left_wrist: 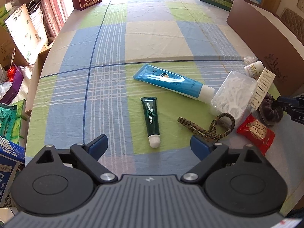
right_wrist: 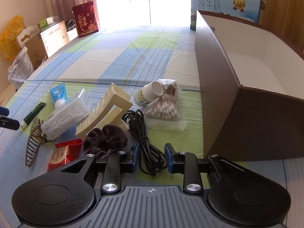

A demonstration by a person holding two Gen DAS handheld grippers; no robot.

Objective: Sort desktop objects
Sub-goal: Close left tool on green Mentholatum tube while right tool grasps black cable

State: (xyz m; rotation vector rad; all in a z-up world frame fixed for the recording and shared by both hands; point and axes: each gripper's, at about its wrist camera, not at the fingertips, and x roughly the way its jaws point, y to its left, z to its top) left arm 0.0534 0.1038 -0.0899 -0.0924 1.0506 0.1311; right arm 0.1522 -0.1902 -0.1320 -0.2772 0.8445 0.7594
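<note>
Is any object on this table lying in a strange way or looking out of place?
Yes. The small white bottle lies tipped over on the bag of cotton swabs. The cream hair claw leans on the box of floss picks. Nothing looks spilled.

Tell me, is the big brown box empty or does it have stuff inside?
Empty, as far as it shows. The right wrist view looks into the brown box: only bare white walls and floor, though its near corner is hidden.

Two wrist views, low over the desk's near edge

Both face the far edge; left sits leftward, right rightward, sharing the cream plastic hair claw [left_wrist: 261,89] [right_wrist: 103,112] clutter.
</note>
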